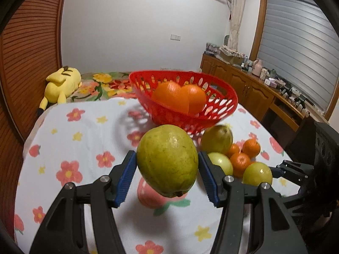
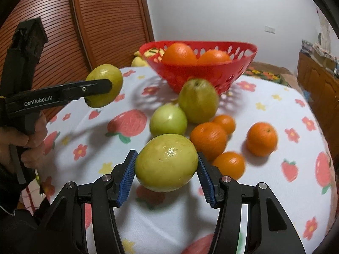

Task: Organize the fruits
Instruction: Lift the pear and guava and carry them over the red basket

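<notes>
My left gripper (image 1: 167, 175) is shut on a green guava (image 1: 167, 159) and holds it above the flowered cloth, in front of the red basket (image 1: 222, 114). The basket holds two oranges (image 1: 171, 96). My right gripper (image 2: 166, 177) is shut on a second green guava (image 2: 166, 162), lifted just above the cloth. The left gripper with its guava (image 2: 104, 84) shows at the left of the right wrist view. Two more guavas (image 2: 198, 100) and several small oranges (image 2: 208, 139) lie on the cloth before the basket (image 2: 190, 76).
The table carries a white cloth with flowers and strawberries (image 1: 84, 139). A yellow plush toy (image 1: 61, 84) lies beyond the table's far left. A wooden sideboard with clutter (image 1: 264, 89) stands at the right. A slatted wooden door (image 2: 74, 31) is at the left.
</notes>
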Available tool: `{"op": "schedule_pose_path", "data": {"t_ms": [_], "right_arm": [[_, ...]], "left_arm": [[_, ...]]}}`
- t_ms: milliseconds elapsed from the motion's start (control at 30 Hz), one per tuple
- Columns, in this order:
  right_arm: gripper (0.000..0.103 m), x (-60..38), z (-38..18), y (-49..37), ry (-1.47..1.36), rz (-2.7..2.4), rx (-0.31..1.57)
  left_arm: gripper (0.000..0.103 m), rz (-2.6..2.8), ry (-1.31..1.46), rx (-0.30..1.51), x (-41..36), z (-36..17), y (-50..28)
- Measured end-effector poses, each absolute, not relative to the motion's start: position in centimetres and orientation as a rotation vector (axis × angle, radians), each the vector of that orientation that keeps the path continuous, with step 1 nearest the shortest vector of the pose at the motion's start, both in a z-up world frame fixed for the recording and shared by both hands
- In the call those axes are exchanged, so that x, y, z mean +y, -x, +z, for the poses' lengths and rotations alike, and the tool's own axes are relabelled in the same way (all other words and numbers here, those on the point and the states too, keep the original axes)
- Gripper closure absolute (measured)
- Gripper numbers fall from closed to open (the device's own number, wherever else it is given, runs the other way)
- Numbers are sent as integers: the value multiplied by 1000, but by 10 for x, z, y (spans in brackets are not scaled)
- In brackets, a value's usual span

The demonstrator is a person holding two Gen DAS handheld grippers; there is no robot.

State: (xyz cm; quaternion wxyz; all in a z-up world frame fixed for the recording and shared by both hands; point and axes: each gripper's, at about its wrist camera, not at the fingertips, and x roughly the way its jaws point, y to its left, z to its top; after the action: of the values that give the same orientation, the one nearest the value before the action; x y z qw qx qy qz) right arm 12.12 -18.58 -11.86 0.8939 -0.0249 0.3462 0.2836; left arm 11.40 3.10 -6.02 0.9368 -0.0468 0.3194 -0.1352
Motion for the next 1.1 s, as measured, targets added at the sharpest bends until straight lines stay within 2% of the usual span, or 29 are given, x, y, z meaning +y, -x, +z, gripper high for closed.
{"op": "schedule_pose_path", "data": {"t_ms": [633,1100], "right_arm": [[46,-203,-51,-178,78,537,624],[46,-189,-49,-242,127,518,686]], "left_arm": [[45,-279,83,575,23,-23,-135],[45,-276,75,573,21,-20,-144]]}}
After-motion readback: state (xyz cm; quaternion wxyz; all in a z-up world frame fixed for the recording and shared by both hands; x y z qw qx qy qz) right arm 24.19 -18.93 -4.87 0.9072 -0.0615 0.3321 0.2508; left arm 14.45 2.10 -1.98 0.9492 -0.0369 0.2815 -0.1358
